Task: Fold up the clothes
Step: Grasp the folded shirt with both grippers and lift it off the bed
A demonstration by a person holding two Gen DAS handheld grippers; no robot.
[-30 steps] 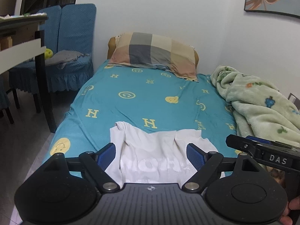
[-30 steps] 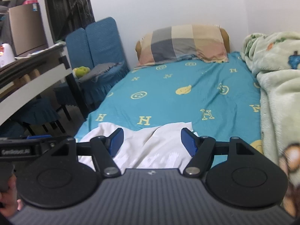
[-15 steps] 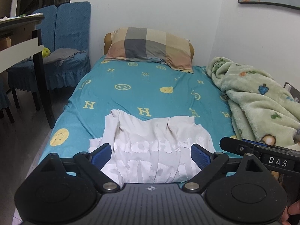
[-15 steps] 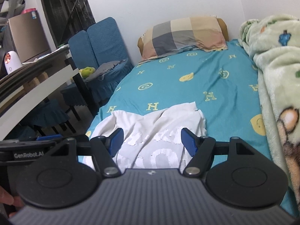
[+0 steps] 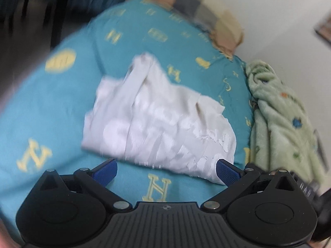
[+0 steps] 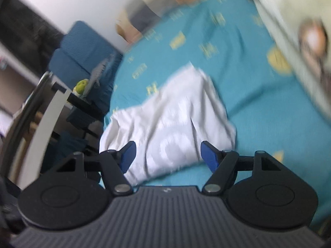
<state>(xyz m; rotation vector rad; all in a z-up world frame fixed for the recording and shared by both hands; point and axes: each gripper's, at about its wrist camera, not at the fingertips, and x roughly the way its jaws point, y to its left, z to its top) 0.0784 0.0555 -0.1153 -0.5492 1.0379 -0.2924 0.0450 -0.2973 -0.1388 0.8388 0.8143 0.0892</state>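
Here a crumpled white shirt (image 5: 157,122) with pale printed lettering is seen lying on the bed sheet (image 5: 51,111), a teal cover patterned with yellow letters and faces, and both views are blurred. In the left wrist view the left gripper (image 5: 166,170) is held above the sheet just short of the near edge of the shirt, its two blue fingers (image 5: 105,171) spread wide apart with nothing gripped between them; a yellow letter on the sheet is visible in the gap. Beyond the shirt a checked pillow (image 5: 206,10) is seen at the head of the bed, and a pale green blanket (image 5: 285,119) is bunched along the right side against the wall. In the right wrist view the right gripper (image 6: 167,155) is held over the near part of the shirt (image 6: 175,119), its blue fingers (image 6: 208,155) likewise spread wide and closed on nothing; whether the cloth is touched cannot be told. To the left of the bed a blue chair (image 6: 82,47) and the edge of a table (image 6: 53,111) are seen, with a small yellow-green object (image 6: 81,85) on the chair seat
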